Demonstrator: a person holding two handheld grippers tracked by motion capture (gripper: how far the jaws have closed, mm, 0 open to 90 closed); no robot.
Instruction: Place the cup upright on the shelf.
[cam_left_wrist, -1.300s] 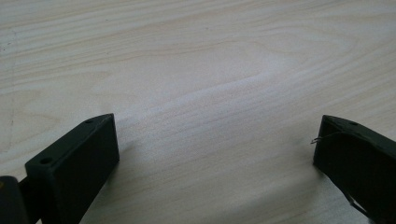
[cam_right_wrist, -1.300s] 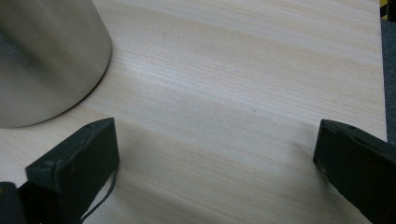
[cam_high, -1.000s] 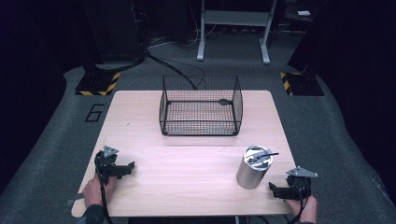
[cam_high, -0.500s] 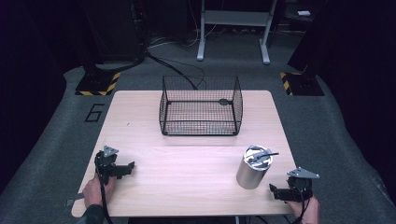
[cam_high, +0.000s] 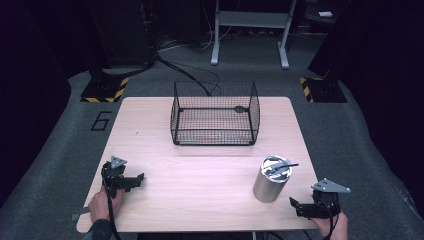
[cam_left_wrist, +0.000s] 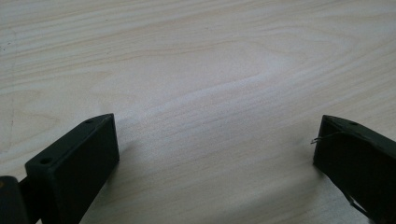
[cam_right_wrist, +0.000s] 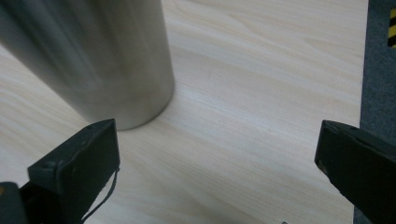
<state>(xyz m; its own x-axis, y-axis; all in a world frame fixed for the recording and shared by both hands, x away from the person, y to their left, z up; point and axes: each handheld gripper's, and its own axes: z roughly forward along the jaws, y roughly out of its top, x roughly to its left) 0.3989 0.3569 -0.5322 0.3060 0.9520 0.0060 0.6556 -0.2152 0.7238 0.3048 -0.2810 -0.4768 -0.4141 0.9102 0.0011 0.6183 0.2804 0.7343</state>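
Both jaws of each gripper stood wide apart and held nothing. On the left gripper (cam_left_wrist: 215, 154), seen in its own view, bare wood showed between the two black jaws. From above, that left gripper (cam_high: 131, 181) rested low over the near left part of the table (cam_high: 210, 200), its jaws pointing right toward the table's middle. The person's left hand (cam_high: 102, 202) gripped it from behind, forearm entering from the bottom edge.

The right gripper (cam_high: 296, 206) sat at the near right corner, jaws pointing left, the grey plate on top of it level. The right hand (cam_high: 332, 227) held it from below the table edge. Its own view showed the right gripper (cam_right_wrist: 217, 154) spread wide, with the steel cylinder (cam_right_wrist: 88, 56) standing just ahead of the left-hand jaw, close but not touching it.

From above, the steel cylinder (cam_high: 270, 180) stood upright on the near right part of the table, just beside the right gripper. A dark thin utensil (cam_high: 282, 167) lay across its open top. A black wire basket (cam_high: 215, 120) stood at the far middle of the table, well apart from both grippers.
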